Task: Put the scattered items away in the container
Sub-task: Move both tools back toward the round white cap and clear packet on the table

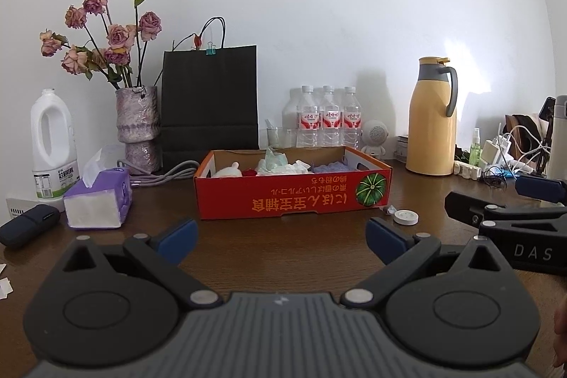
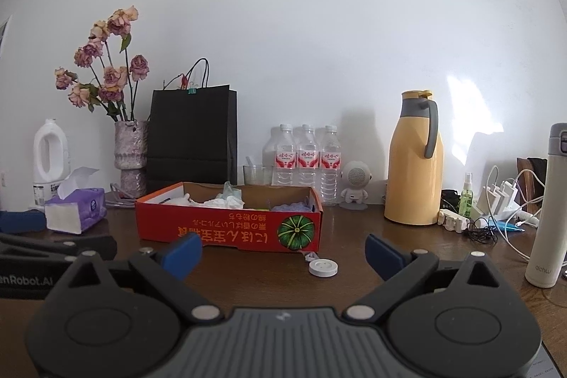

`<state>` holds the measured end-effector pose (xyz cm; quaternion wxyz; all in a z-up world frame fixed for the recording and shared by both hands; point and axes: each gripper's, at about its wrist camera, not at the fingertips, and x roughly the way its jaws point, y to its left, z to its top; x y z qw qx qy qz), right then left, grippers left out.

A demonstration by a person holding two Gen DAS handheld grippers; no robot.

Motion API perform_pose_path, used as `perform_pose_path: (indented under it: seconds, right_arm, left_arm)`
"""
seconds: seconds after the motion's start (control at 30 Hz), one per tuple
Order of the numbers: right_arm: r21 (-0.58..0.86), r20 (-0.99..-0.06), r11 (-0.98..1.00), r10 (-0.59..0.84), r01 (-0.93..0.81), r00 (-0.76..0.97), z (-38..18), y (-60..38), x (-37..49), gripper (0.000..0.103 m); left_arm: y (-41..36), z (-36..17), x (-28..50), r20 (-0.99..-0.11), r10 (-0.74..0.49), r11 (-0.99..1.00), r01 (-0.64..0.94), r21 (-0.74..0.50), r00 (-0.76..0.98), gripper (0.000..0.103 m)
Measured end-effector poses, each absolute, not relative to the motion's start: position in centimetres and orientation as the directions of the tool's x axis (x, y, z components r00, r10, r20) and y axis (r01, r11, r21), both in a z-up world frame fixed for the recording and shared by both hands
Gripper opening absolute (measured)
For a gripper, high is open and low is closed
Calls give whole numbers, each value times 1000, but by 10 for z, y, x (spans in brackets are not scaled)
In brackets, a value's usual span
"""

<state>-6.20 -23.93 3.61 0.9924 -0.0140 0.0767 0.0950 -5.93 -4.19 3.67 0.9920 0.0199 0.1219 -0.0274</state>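
Both the left hand-held gripper (image 1: 281, 238) and right hand-held gripper (image 2: 283, 254) hang released, empty; the flat white disc (image 2: 323, 268) beside the box (image 2: 226, 229) could skid away when pinched.

Your left gripper (image 1: 281, 238) points nearly level, tipped slightly down, its blue pads (image 1: 179, 236) spread wide with nothing between them. Your right gripper (image 2: 283, 252) sits alongside it at about the same height and tilt, its jaws also wide apart and holding nothing. In the left view its black frame shows at the right edge.
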Motion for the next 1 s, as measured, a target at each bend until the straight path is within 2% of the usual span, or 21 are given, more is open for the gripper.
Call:
perform_pose_path:
  seconds: [0.33,0.43,0.53,0.63,0.77,0.83,0.9,0.93,1.0]
  right_arm:
    - [4,-203,986,162,-164,966,32,-251,-44,100]
    - [9,-295,992,119,-122,948,34,-257,-10,100]
    - [40,-412,991,131,-126,902,31,-265,39,98]
    - [57,-487,991,135,-123,863,24,-268,86,93]
    - [78,-549,987,161,-141,820,13,-263,138,80]
    - [39,-574,992,118,-117,810,6,-259,157,78]
    - [51,-597,993,113,-102,795,-1,-260,170,61]
    - [72,-603,991,130,-108,787,-3,-262,173,37]
    - [63,-596,993,116,-98,795,-4,-266,171,37]
  left_arm:
    - [-47,33,-44,-272,-33,997,50,54,962,103]
    - [-46,34,-31,-273,-23,997,44,70,962,103]
    - [-45,32,-13,-298,-22,997,45,70,954,103]
    - [-43,31,6,-322,-35,996,58,63,946,103]
    - [-44,31,32,-350,-58,994,86,64,935,103]
    - [-45,31,44,-369,-71,993,100,59,927,103]
    - [-48,31,57,-392,-84,992,114,52,916,103]
    - [-50,31,63,-401,-94,991,123,47,911,103]
    - [-58,33,77,-417,-131,987,156,26,899,102]
